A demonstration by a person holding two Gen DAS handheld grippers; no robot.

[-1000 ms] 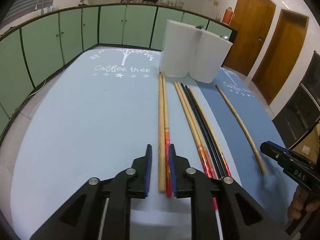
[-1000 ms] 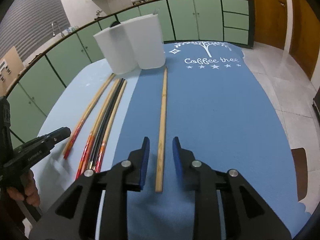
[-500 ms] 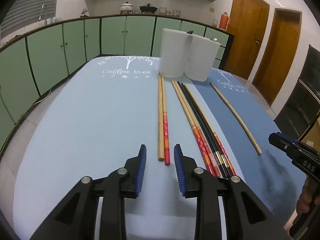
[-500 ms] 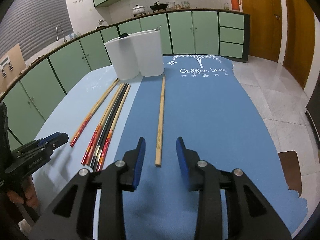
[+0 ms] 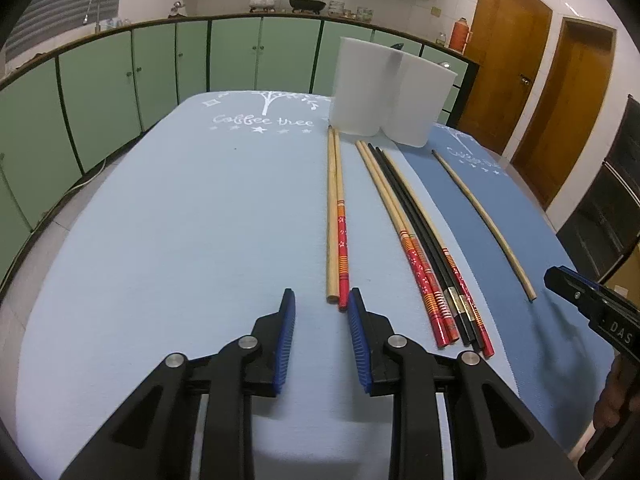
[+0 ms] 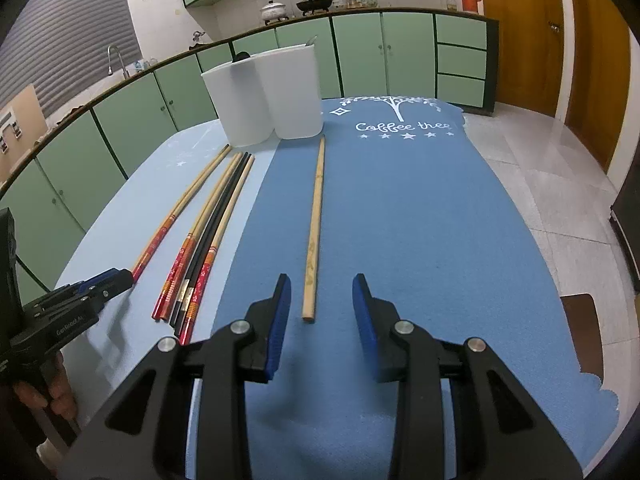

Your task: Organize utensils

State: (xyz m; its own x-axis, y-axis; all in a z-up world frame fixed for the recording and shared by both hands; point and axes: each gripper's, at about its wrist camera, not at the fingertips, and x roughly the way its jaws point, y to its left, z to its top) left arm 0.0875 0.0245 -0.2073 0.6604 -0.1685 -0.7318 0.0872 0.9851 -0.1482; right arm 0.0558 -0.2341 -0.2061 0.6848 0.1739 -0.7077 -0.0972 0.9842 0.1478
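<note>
While both tools hang over bench [image 5: 160, 240] with jaws just widened and nothing between — pickup step pending. Left tool [image 5: 321, 312] open beside chopstick pair [image 5: 336, 216]; right tool [image 6: 321, 300] open around lone chopstick [image 6: 314, 224]. Next: lower, close, carry to two white holders [image 6: 268, 100]. Count — eight chopsticks: two, five bundled [image 5: 420, 236], one.

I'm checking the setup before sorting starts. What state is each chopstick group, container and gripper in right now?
Left gripper: jaws open, just been opening, holding nothing.
Right gripper: jaws open, just been opening, holding nothing.
Pair of one plain wooden and one red-ended chopstick: flat on the light blue mat, side by side.
Bundle of red-ended and black chopsticks: flat, together.
Single plain wooden chopstick: flat on the dark blue mat, alone.
Two white plastic containers: upright, touching.
</note>
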